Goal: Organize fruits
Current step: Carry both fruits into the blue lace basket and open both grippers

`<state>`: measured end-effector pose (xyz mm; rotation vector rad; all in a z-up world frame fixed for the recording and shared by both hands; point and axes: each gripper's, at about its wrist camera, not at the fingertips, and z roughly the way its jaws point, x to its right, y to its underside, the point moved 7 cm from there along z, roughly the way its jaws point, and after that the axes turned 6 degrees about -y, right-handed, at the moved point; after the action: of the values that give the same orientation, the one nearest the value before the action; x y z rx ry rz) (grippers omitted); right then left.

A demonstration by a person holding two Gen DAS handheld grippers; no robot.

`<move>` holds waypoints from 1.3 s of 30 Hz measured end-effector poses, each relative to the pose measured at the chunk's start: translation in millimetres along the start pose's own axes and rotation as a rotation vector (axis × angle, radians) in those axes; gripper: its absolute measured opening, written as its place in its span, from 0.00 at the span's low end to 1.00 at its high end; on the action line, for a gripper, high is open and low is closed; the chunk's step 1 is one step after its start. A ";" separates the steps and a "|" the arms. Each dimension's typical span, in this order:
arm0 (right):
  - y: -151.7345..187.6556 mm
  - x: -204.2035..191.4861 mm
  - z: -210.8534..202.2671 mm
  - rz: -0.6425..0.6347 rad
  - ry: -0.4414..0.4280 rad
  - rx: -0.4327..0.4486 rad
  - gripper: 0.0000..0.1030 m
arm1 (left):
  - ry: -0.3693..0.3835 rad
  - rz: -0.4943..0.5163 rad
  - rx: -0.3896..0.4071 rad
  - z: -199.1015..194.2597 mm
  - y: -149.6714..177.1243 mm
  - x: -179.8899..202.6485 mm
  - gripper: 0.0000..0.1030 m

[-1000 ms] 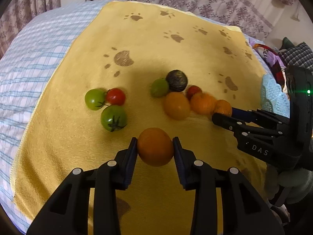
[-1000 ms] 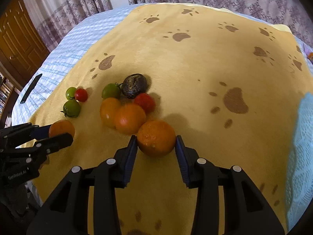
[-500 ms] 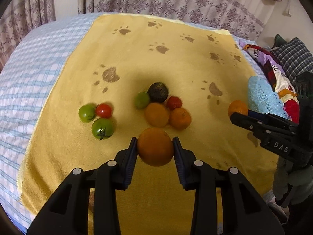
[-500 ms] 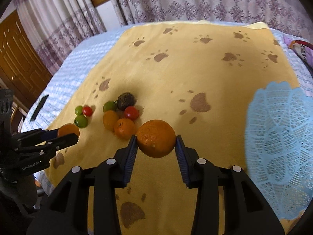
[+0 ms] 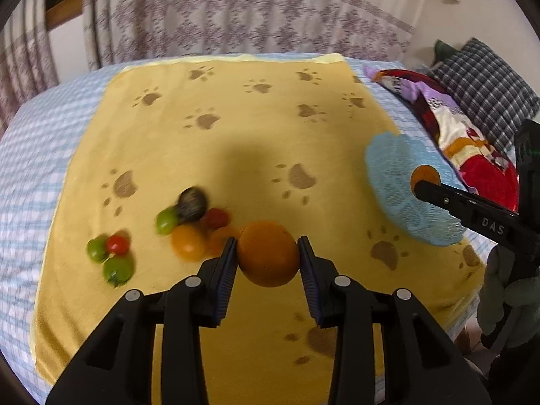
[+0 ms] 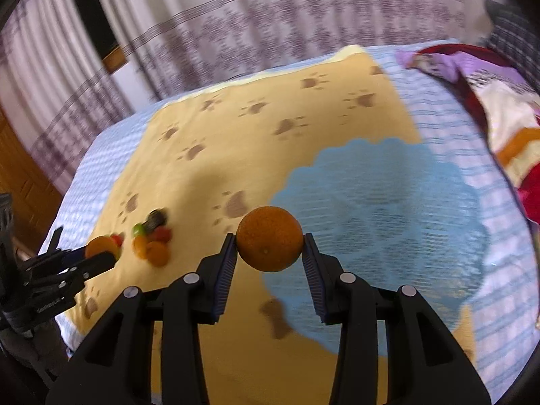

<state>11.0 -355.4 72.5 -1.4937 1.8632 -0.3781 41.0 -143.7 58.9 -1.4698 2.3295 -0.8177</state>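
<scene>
My left gripper (image 5: 266,258) is shut on an orange (image 5: 267,253), held above the yellow paw-print towel (image 5: 236,141). My right gripper (image 6: 269,249) is shut on a second orange (image 6: 269,238), lifted over the near edge of the light blue lace mat (image 6: 388,222). That mat (image 5: 401,185) lies at the towel's right side. Left of the held orange lie a dark round fruit (image 5: 191,205), a green one (image 5: 166,221), a small red one (image 5: 216,218) and a yellow-orange one (image 5: 187,246). Further left sits a cluster of two green tomatoes (image 5: 116,268) and a red tomato (image 5: 117,244).
The towel covers a blue checked bedsheet (image 5: 30,155). Patterned curtains (image 5: 236,17) hang behind the bed. A colourful folded blanket (image 5: 455,128) and a plaid pillow (image 5: 486,84) lie at the right. A wooden door (image 6: 20,175) stands at the left.
Both grippers have risen and swung right with their oranges. The right one now hangs over the blue mat, and the fruit pile has dropped back to the left in both views.
</scene>
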 end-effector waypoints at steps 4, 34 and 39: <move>-2.1 34.2 -14.2 0.057 0.075 0.028 0.40 | 0.035 0.065 0.024 2.0 -15.0 35.6 0.35; 7.4 125.6 -10.2 0.259 0.236 0.024 0.54 | 0.208 0.287 -0.009 72.2 -39.0 180.0 0.63; 5.5 124.0 -12.9 0.250 0.241 0.037 0.57 | 0.193 0.257 -0.005 71.1 -44.0 169.1 0.66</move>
<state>-11.9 -472.5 35.9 -1.2144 2.1902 -0.4872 33.0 -331.2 39.6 -1.1026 2.5922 -0.9163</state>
